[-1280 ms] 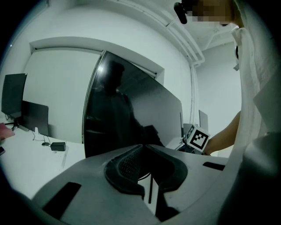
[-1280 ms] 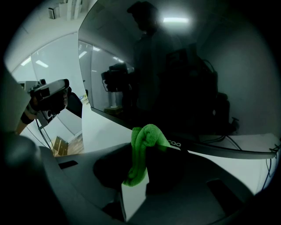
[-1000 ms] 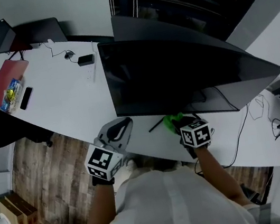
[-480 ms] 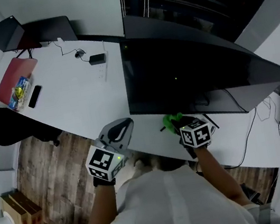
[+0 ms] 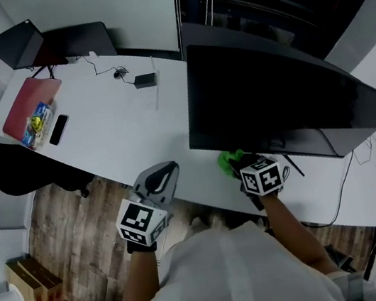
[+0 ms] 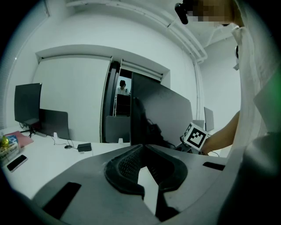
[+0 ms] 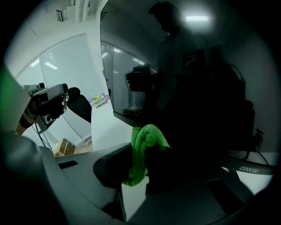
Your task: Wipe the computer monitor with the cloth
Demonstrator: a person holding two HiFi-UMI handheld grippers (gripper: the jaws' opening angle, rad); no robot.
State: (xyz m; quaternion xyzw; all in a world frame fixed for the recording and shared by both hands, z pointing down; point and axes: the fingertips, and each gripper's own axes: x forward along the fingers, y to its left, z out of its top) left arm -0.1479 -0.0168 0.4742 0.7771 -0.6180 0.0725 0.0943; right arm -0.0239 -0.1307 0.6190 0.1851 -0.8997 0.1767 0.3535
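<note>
Gripping a bunched bright green microfibre cloth (image 7: 143, 147) between its jaws, the right tool (image 5: 237, 166) hovers over the front edge of the white surface (image 5: 119, 129). It sits just below the lower left corner of the wide black computer monitor (image 5: 273, 102), which stands at its 12 o'clock. The cloth does not appear to touch the screen yet, so wiping looks about to start. The left tool (image 5: 159, 180), at the right tool's 9 o'clock, has its jaws pressed together on nothing and hangs idle near the surface's edge.

Several things could go wrong, as I judge it. Only a small wad protrudes past the jaw tips, so a steep approach could let hard plastic scrape the panel. A firm push near the corner could tilt the monitor. A wide sweep towards 3 o'clock could snag the thin cables (image 5: 341, 180). A loose fold might also slip free mid-stroke.
</note>
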